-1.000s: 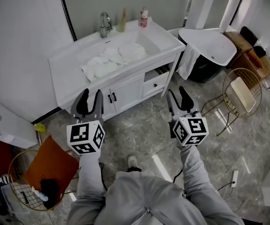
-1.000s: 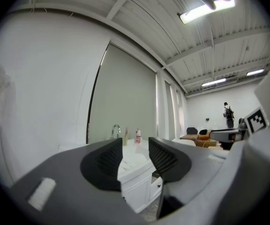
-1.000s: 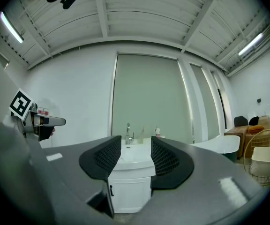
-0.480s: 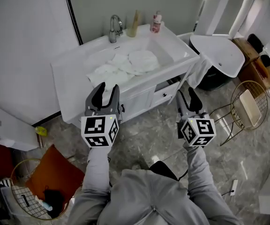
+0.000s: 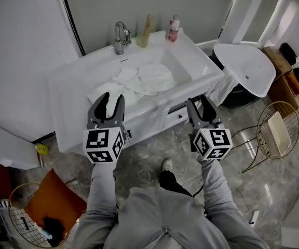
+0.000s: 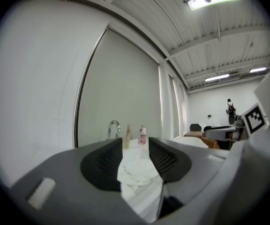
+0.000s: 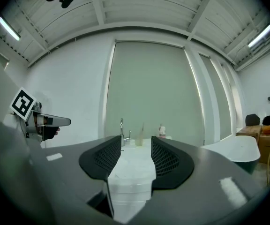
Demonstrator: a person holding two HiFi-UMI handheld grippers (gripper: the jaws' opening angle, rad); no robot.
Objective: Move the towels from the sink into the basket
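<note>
Hazard: held level, your left gripper (image 5: 110, 101) and right gripper (image 5: 199, 106), fingers spread empty, may strike the sink (image 5: 204, 66) rim before the towels (image 5: 141, 79) ahead.

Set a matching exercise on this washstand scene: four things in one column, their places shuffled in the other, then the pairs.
Things
1. crumpled white towels
2. chrome faucet
3. small white bottle with a pink label
4. round gold wire basket lined with orange cloth

Places
A. the head view's lower left corner
B. on the back ledge of the white sink, right of the tall beige bottle
C. inside the white sink
D. on the back ledge, left of the tall beige bottle

Pairs: 1-C, 2-D, 3-B, 4-A
</note>
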